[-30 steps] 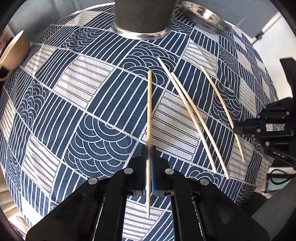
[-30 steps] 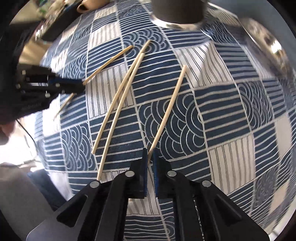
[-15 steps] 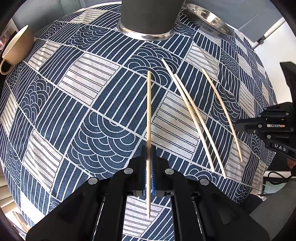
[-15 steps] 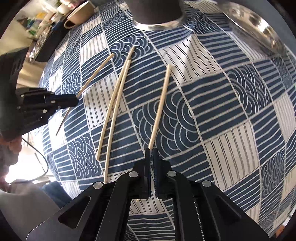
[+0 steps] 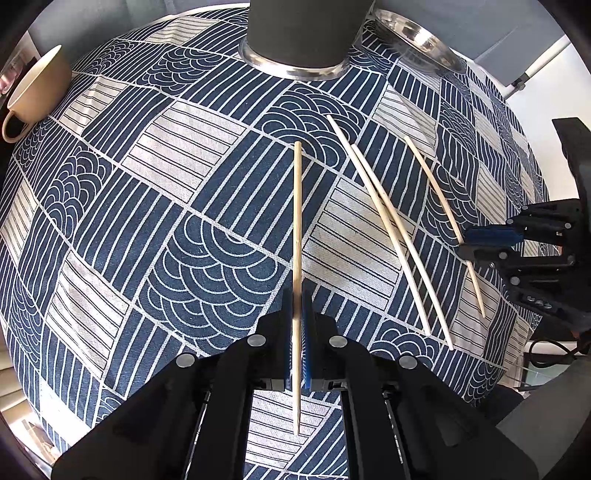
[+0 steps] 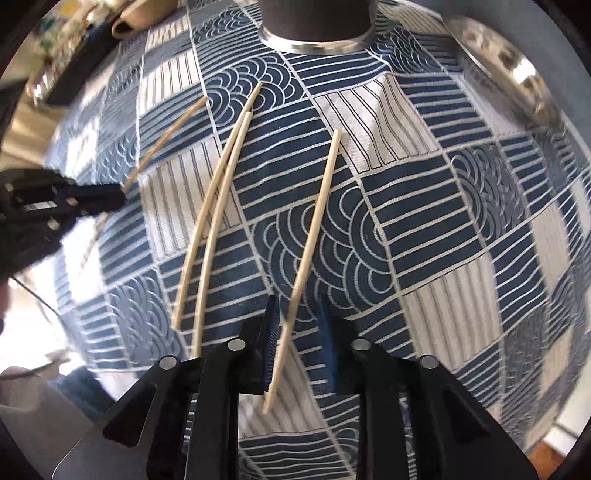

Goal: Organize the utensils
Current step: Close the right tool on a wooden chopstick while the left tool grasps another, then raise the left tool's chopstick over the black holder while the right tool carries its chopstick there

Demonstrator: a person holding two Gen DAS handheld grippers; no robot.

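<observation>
— Bamboo, tan and slender: tan bamboo chopstick (image 5: 297,221) clamped between the blue pads of the left tool (image 5: 296,306), jaws closed tight on it. Gripped near the thin end, long part aimed forward, apparently off the blue-and-white patterned tabletop cloth (image 5: 177,192).

— Why that way round?

— Probably to lead it into the dark cylindrical canister with the shiny metal base (image 5: 299,33), standing upright at the far side of the cloth, straight ahead of the stick. Likely the place for the utensils.

— And the right tool (image 6: 299,306)?

— Pointing down over a pale bamboo chopstick (image 6: 314,229) lying loose on the cloth. Jaws just been opening, now narrowly parted, one on each side of the stick near its thin end, not pressing on it. Looks set for a pinch at the same spot as on the left.

— Anything else waiting?

— Two more pale chopsticks (image 6: 218,206), side by side and nearly touching, lying between the two tools. Untouched, presumably for later trips.

— Worry?

— Thin round stick, flat pads: apt to roll or pivot unless centred before closing.
</observation>
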